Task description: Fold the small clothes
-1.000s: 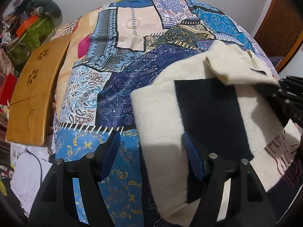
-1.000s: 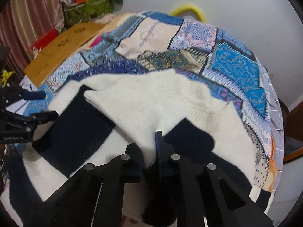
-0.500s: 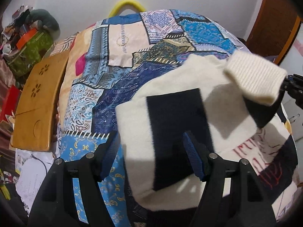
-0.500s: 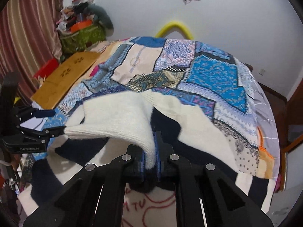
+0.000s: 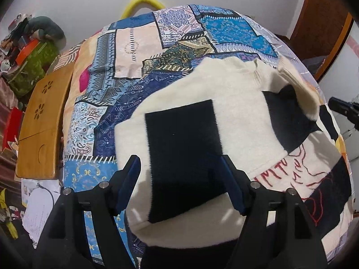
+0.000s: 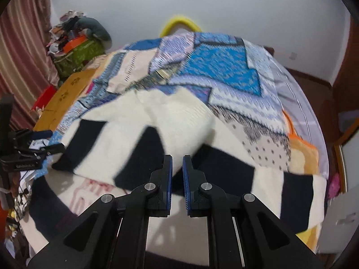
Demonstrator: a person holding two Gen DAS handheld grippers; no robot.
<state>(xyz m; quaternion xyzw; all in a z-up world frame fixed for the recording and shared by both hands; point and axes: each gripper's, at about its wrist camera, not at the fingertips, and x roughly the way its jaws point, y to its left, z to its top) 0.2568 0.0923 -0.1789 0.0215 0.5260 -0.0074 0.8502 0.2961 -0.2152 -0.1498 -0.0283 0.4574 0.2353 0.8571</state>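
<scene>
A cream and navy sweater (image 5: pixel 235 112) with red lettering lies on the patchwork bedspread (image 5: pixel 134 44), its left side folded over. My left gripper (image 5: pixel 179 163) hovers above that folded navy patch. Its jaws are opening, and the cloth lies below them, unpinched. The same gripper shows at the left edge of the right wrist view (image 6: pixel 42 139). My right gripper (image 6: pixel 177 159) is shut on the cream sleeve (image 6: pixel 179 121), which runs up from the body into its pads. In the left wrist view that sleeve (image 5: pixel 300 89) is raised toward the right gripper (image 5: pixel 336 105) at the right edge.
A wooden lap table (image 5: pixel 38 121) leans beside the bed on the left, with papers (image 5: pixel 38 206) on the floor below it. A cluttered green bag (image 5: pixel 33 67) sits behind. A yellow hoop (image 5: pixel 143 2) stands at the bed's far end. A wooden door (image 5: pixel 325 18) is at right.
My right gripper has lifted the cream sleeve off the sweater's body and carried it out to the right. My left gripper has shifted over the folded navy patch and its fingers stand slightly wider.
</scene>
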